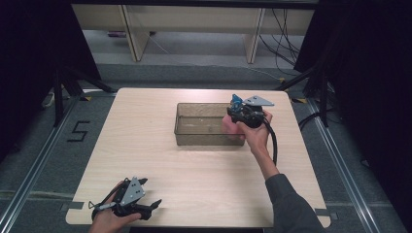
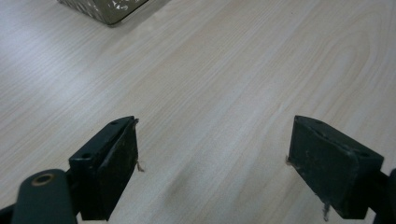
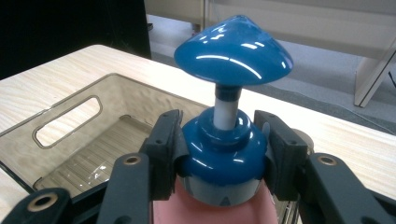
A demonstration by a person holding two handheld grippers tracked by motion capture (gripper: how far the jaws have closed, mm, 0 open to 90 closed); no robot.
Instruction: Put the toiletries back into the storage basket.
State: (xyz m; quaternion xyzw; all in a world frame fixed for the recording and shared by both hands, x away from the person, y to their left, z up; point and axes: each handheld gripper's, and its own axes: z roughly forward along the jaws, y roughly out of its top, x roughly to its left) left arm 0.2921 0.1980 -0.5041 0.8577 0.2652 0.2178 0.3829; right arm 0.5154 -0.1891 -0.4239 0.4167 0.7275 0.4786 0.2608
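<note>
My right gripper (image 3: 223,154) is clamped on the blue collar of a pink pump bottle with a glossy blue dispenser head (image 3: 233,46), one black jaw pressing each side of the cap. In the high view I hold that bottle (image 1: 230,124) at the right end of the clear rectangular plastic bin (image 1: 194,138), just over its rim, near the far right part of the pale wooden table (image 1: 145,145). The bottle's long axis runs upright, pump head on top and the pink body hanging below my jaws, and the bin's open cavity lies beside and below it, toward my left. So I judge that the coming move turns on carrying the bottle a little leftward over the bin's opening and lowering it straight down. My left gripper (image 1: 138,206) rests at the near left edge of the table, well apart from the bin; its jaws stand wide, with bare wood between them (image 2: 215,158). The right hand is by far the nearer to the bin.
</note>
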